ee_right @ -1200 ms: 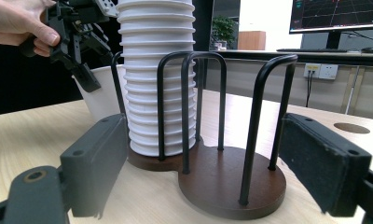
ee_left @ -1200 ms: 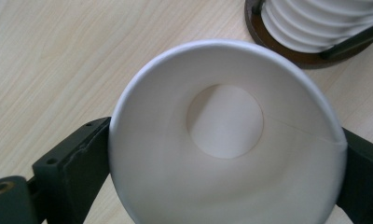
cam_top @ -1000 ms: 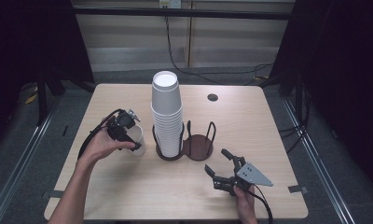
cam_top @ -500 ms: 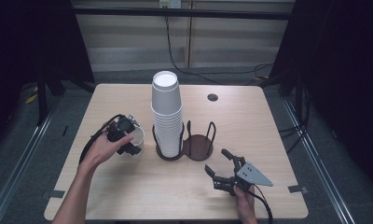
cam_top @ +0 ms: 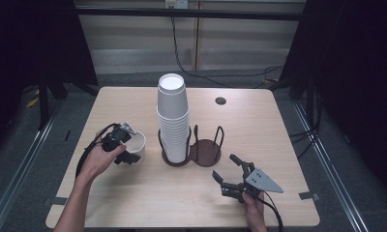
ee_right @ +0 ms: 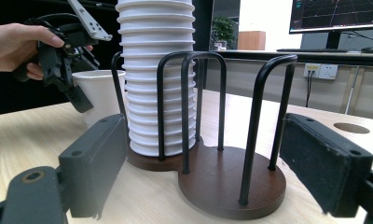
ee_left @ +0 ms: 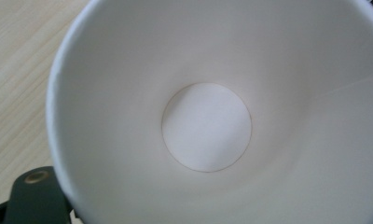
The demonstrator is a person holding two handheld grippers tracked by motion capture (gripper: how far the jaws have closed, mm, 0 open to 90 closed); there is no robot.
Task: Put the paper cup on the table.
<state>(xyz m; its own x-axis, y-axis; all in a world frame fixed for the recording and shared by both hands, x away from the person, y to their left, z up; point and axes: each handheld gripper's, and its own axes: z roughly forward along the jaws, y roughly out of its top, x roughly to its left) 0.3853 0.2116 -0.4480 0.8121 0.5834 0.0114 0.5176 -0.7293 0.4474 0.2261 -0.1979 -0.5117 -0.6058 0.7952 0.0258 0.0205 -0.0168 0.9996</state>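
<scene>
Your left hand-held gripper point(cam_top: 125, 146) had just been closing on the rim of the upright paper cup point(cam_top: 135, 145), left of the cup stack point(cam_top: 172, 116); your right hand-held gripper point(cam_top: 229, 172) waited open.

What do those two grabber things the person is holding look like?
Both grippers are black with two flat, blocky jaws. The right gripper has a grey three-cornered plate on top, and the left gripper carries a small silvery plate. A black cable trails from each. The forearms are bare, no sleeves.

You are working in a lab or office room: a monitor point(ee_right: 336, 15) with graphs, wall sockets point(ee_right: 320, 71), black curtains point(cam_top: 356, 72) around the table point(cam_top: 259, 121).
</scene>
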